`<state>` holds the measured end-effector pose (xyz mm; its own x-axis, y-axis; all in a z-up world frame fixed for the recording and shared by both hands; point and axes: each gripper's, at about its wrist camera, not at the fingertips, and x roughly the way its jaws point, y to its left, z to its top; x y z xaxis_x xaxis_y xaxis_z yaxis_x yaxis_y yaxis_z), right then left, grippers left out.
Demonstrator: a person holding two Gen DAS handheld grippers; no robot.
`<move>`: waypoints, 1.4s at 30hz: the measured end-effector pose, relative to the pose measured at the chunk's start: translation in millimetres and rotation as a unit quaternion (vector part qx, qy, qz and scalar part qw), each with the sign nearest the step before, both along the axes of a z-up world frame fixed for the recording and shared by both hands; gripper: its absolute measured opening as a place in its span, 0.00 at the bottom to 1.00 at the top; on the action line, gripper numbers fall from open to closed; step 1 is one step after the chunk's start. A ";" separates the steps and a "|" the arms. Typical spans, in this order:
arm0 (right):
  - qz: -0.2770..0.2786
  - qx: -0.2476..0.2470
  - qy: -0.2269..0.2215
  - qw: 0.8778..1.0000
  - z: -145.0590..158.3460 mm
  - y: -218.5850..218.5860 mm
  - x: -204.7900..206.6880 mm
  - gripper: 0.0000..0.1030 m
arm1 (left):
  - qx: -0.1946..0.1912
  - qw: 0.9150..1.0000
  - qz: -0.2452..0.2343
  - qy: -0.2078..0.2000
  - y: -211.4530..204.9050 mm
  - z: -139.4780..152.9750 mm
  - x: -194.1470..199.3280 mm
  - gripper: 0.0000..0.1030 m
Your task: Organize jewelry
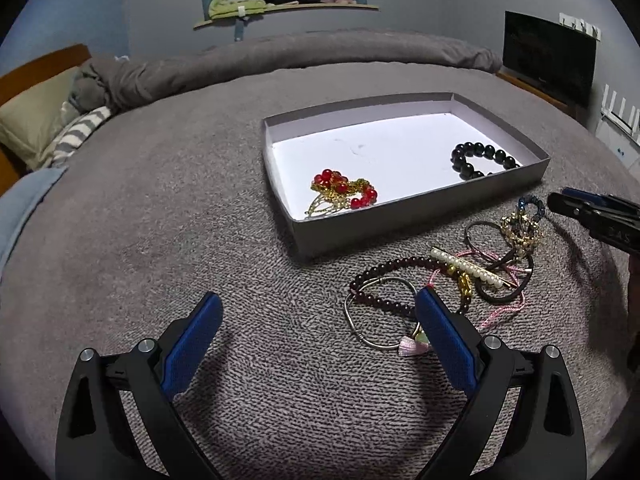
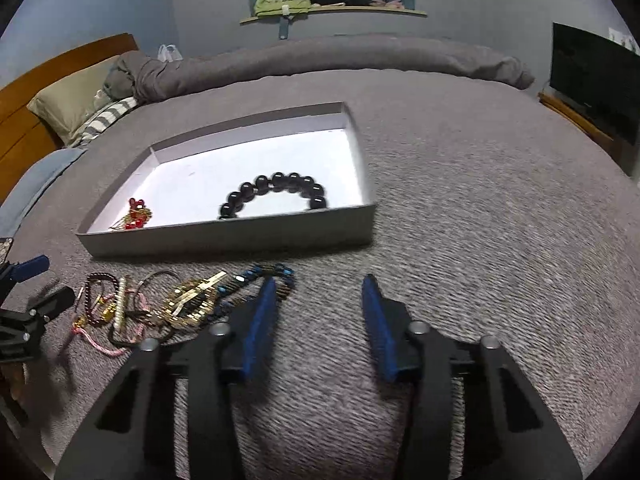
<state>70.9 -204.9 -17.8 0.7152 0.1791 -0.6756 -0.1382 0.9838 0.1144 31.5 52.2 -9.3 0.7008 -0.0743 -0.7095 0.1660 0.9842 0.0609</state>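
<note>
A shallow grey box [image 1: 420, 204] with a white floor lies on the bedspread. It holds a red-bead and gold chain piece [image 1: 344, 192] and a black bead bracelet [image 1: 480, 158]. In front of it lies a tangled pile: a dark red bead bracelet [image 1: 384, 276], a silver bangle [image 1: 360, 320], a pearl bar clip [image 1: 468, 268], a gold and blue piece [image 1: 524, 224] and a pink cord [image 1: 504, 312]. My left gripper [image 1: 320, 300] is open, its right finger over the bangle. My right gripper [image 2: 320, 284] is open with only bedspread between its fingers, just right of the blue beads [image 2: 256, 276].
A grey knitted bedspread [image 1: 200, 240] covers the bed, with a rolled duvet [image 1: 320, 56] along the far side. Pillows [image 1: 36, 120] and a wooden headboard sit far left. A dark screen [image 1: 548, 56] stands at the right. A wall shelf [image 1: 280, 8] holds clothes.
</note>
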 end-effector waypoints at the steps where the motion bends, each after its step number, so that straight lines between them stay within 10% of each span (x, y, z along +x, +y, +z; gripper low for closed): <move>1: 0.009 0.002 0.004 1.000 0.4 5.0 2.6 0.30 | -0.004 1.000 -0.002 0.000 0.1 0.5 0.1 0.95; 23: 0.024 0.042 0.020 0.999 6.8 7.3 4.2 0.07 | -0.034 0.997 -0.076 0.000 -14.9 7.3 -9.2 0.90; 28: 0.024 0.055 0.004 0.998 21.1 0.4 -3.7 0.07 | -0.048 0.986 -0.158 -0.007 -35.2 15.1 -26.3 0.75; 39: 0.030 0.052 -0.022 0.998 36.5 0.6 -15.6 0.07 | -0.003 0.981 -0.193 0.019 -57.5 -2.6 -31.3 0.04; 42: 0.031 0.058 -0.033 0.997 43.9 -1.8 -20.5 0.07 | -0.004 0.980 -0.197 0.007 -56.7 3.1 -34.8 0.04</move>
